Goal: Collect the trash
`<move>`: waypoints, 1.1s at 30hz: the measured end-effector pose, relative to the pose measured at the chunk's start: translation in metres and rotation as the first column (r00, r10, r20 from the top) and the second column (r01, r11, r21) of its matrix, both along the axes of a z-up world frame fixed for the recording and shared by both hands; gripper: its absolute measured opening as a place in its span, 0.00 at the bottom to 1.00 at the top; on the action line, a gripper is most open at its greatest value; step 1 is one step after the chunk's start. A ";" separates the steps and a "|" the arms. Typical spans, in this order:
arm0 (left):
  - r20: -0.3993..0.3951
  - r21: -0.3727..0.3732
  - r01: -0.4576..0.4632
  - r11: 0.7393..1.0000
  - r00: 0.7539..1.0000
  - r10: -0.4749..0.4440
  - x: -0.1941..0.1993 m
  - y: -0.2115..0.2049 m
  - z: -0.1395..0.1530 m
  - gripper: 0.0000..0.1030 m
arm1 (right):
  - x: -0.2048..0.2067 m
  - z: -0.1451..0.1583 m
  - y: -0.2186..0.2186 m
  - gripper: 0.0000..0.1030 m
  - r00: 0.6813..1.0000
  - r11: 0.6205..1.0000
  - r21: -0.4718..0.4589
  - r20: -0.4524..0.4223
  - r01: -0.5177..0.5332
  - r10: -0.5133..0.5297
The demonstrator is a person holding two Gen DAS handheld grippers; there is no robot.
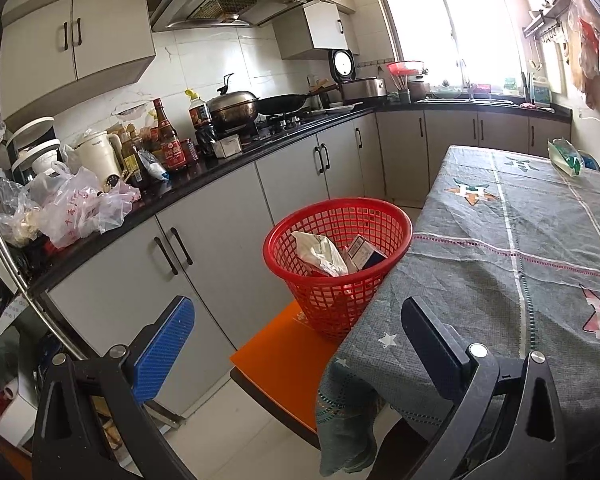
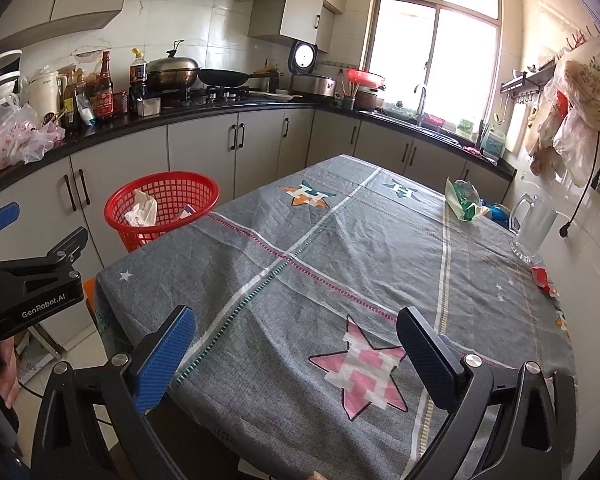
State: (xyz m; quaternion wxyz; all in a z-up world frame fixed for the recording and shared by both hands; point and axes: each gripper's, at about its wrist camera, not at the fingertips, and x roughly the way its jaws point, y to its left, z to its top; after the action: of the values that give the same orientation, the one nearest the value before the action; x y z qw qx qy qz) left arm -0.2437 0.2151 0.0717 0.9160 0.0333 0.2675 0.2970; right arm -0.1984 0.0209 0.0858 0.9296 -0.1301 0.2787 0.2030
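A red mesh basket stands on an orange stool beside the table; it also shows in the right wrist view. It holds a crumpled white wrapper and a small box. A green and white bag lies at the table's far right, also seen in the left wrist view. A red wrapper lies at the right edge. My left gripper is open and empty, near the basket. My right gripper is open and empty over the table's near end.
The table has a grey star-patterned cloth. A glass mug stands by the right wall. The black counter carries bottles, plastic bags, a kettle and pots. Bags hang on the right wall. Grey cabinets run under the counter.
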 end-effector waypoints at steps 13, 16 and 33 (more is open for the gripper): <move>0.000 0.005 -0.006 1.000 1.000 0.006 -0.001 0.002 0.001 1.00 | 0.000 -0.002 0.003 0.99 1.000 1.000 -0.014 -0.007 -0.005 0.005; 0.001 0.006 -0.004 1.000 1.000 0.004 -0.001 0.003 0.001 1.00 | 0.000 -0.002 0.004 0.99 1.000 1.000 -0.015 -0.008 -0.006 0.005; 0.000 0.010 -0.004 1.000 1.000 0.004 -0.001 0.003 0.001 1.00 | 0.004 -0.007 0.002 0.99 1.000 1.000 -0.013 -0.026 -0.004 0.003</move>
State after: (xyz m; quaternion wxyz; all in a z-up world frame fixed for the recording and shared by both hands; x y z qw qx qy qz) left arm -0.2449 0.2179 0.0728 0.9152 0.0372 0.2663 0.3003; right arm -0.1948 0.0232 0.0784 0.9247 -0.1342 0.2919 0.2045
